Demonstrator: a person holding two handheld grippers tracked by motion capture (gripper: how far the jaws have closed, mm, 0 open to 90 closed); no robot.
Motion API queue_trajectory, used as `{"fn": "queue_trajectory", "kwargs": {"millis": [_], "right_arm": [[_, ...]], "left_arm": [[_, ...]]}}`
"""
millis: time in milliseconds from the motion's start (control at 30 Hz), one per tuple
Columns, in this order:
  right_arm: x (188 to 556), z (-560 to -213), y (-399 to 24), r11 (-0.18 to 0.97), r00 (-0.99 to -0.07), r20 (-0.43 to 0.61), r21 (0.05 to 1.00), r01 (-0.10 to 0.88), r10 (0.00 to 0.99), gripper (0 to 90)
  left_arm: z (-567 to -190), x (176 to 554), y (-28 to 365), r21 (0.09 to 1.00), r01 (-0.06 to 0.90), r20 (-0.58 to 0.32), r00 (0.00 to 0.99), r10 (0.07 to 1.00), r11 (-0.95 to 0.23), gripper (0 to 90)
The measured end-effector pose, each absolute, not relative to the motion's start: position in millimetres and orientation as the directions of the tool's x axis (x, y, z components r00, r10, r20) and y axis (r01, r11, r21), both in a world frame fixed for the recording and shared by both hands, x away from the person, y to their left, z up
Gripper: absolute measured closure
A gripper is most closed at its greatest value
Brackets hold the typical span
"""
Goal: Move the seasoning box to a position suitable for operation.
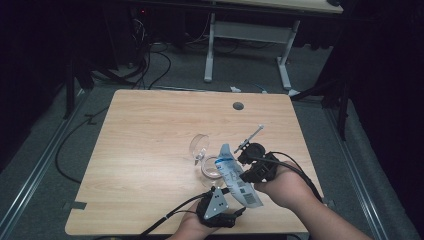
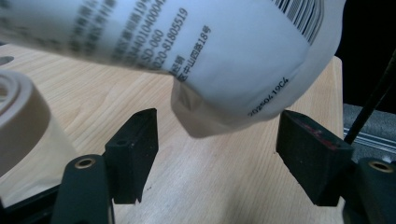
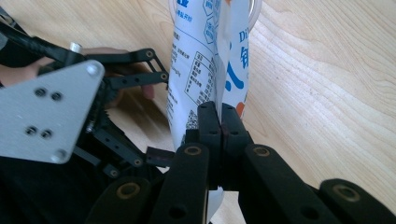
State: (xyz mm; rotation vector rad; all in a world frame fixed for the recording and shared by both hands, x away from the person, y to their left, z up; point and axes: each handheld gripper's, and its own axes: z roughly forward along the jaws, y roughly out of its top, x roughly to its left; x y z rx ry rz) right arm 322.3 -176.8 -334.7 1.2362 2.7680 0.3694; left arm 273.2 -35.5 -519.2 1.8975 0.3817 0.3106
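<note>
Pinching the pouch (image 3: 205, 70), right tool (image 3: 219, 122) (left tool (image 2: 217, 149) spread beneath it).

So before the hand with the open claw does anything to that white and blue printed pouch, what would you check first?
1. Right gripper shut on the white and blue printed plastic pouch: ok.
2. Left gripper open wide: ok.
3. Pouch's bottom corner between the left jaws, pads not touching it: ok.
4. Clear round glass bowl on the light wooden table under the pouch's upper end: ok.
5. Pouch top already opened: cannot tell.
6. Second clear glass piece, tipped on its side, clear of the pouch: ok.
</note>
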Motion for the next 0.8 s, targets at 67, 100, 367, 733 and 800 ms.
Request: {"fn": "queue_trajectory", "kwargs": {"millis": [67,100,367,733,800], "right_arm": [[321.6,-333.8,-176.4,0.645,-0.671,0.018,0.258,0.719,0.741,90.0],[321.3,-333.2,-176.2,0.643,-0.670,0.022,0.260,0.721,0.742,90.0],[322.4,-333.8,-175.9,0.645,-0.672,0.022,0.261,0.719,0.740,90.0],[324.1,-333.3,-175.9,0.648,-0.675,0.012,0.267,0.714,0.738,90.0],[324.7,-332.7,-174.8,0.645,-0.671,0.008,0.269,0.716,0.741,90.0]], "left_arm": [[-519.0,273.7,-38.7,0.939,0.111,0.033,0.913,0.406,-0.327,30.1],[-518.9,274.0,-40.2,0.939,0.111,0.034,0.913,0.407,-0.327,30.1],[-517.6,272.3,-46.1,0.934,0.098,0.064,0.900,0.431,-0.344,40.3],[-510.2,264.1,-44.5,0.940,0.103,0.065,0.883,0.465,-0.326,56.7],[-508.8,262.7,-44.9,0.941,0.093,0.075,0.880,0.470,-0.324,58.1]]}}
